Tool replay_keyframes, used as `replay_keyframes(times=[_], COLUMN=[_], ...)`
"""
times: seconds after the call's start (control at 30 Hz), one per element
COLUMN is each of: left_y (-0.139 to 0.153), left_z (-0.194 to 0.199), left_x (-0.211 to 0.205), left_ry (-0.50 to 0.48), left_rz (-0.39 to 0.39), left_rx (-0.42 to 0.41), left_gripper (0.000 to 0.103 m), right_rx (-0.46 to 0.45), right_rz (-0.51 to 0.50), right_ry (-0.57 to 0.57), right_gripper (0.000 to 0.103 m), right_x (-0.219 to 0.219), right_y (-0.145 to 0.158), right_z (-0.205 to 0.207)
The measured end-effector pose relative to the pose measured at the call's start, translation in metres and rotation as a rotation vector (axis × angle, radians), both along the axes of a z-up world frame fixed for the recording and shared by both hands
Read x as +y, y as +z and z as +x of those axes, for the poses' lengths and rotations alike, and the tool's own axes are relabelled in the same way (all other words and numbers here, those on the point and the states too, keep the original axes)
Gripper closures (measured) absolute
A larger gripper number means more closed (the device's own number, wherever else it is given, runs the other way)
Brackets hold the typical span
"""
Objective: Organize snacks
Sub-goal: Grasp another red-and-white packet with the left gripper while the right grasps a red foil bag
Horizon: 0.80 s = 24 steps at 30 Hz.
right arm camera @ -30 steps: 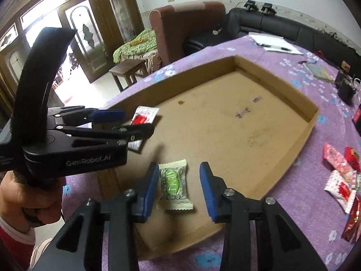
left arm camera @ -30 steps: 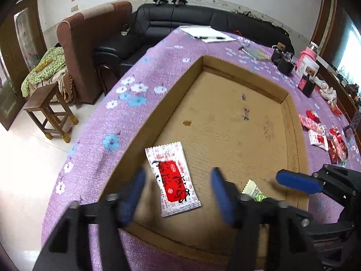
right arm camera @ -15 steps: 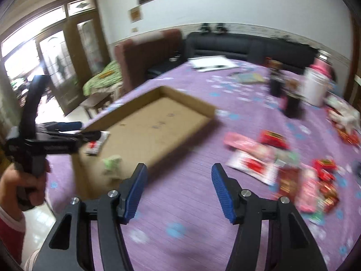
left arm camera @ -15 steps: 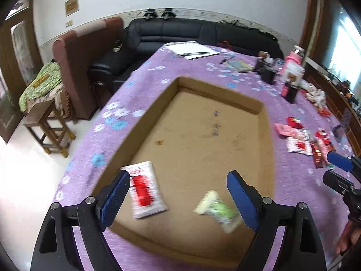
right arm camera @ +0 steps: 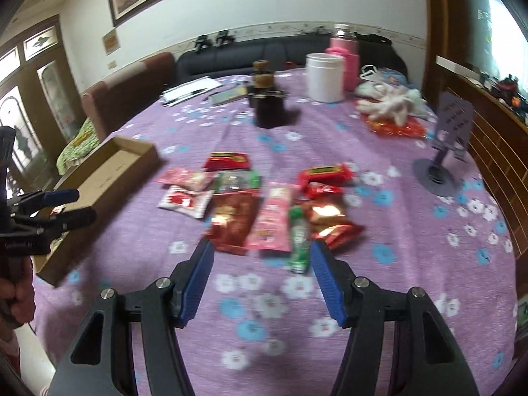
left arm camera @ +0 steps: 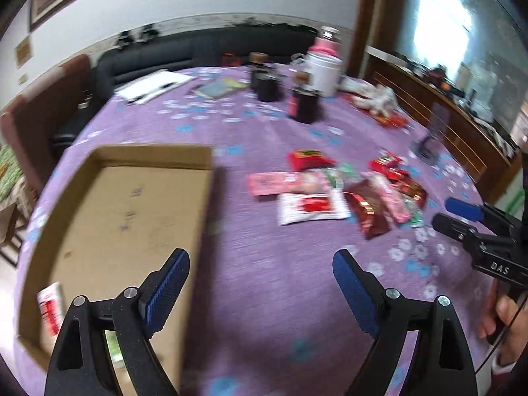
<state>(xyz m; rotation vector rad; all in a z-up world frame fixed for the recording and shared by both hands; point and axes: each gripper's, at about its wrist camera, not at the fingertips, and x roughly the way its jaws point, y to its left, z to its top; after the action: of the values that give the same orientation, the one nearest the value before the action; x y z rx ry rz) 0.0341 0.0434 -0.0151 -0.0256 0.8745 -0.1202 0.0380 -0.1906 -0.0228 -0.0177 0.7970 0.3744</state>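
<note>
We have our left gripper (left arm camera: 260,283) spread wide over bare purple tablecloth (left arm camera: 274,264), nothing between its blue pads, its left finger (left arm camera: 168,283) just over the right wall of the cardboard tray (left arm camera: 198,217). Our right gripper (right arm camera: 260,277) hangs released too, jaws parted and empty, hovering just short of the snack pile (right arm camera: 264,204). Down in the tray's near left corner lies a white-and-red packet (left arm camera: 49,307). Beyond our right fingertips a green packet (right arm camera: 298,234) and a pink packet (right arm camera: 274,221) sit closest, dark red wrappers (right arm camera: 231,224) beside them, all blurred. Farther back we see a dark jar (right arm camera: 269,107), a white tub (right arm camera: 325,77), a pink bottle (right arm camera: 346,56), then a black sofa (right arm camera: 231,56) by the wall.
</note>
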Motion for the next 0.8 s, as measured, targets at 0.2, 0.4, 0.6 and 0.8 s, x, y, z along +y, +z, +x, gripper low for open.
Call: replay_keyframes(times=[0.2,0.4,0.6,0.8], left_y=[-0.010,-0.026,-0.039,-0.053], left_z=[0.032,0.065,0.088,0.102], left_x=[-0.042,-0.060,-0.065,-0.070], left_ry=[-0.104,-0.171,-0.190,-0.188], left_rz=[0.024,0.037,0.054,0.080], left_rx=[0.018,0.062,0.100,0.136], left_gripper=[0.012,0.012,0.012,0.012], right_rx=[0.016,0.040,0.055,0.072], right_rz=[-0.010,-0.019,-0.012,-0.001], right_ry=[-0.027,-0.035,-0.032,-0.033], right_gripper=[0.043,0.043,0.043,0.043], right_x=[-0.019,-0.028,-0.030,-0.033], right_y=[-0.008,-0.017,-0.023,-0.030], right_z=[0.017,0.036,0.051,0.065])
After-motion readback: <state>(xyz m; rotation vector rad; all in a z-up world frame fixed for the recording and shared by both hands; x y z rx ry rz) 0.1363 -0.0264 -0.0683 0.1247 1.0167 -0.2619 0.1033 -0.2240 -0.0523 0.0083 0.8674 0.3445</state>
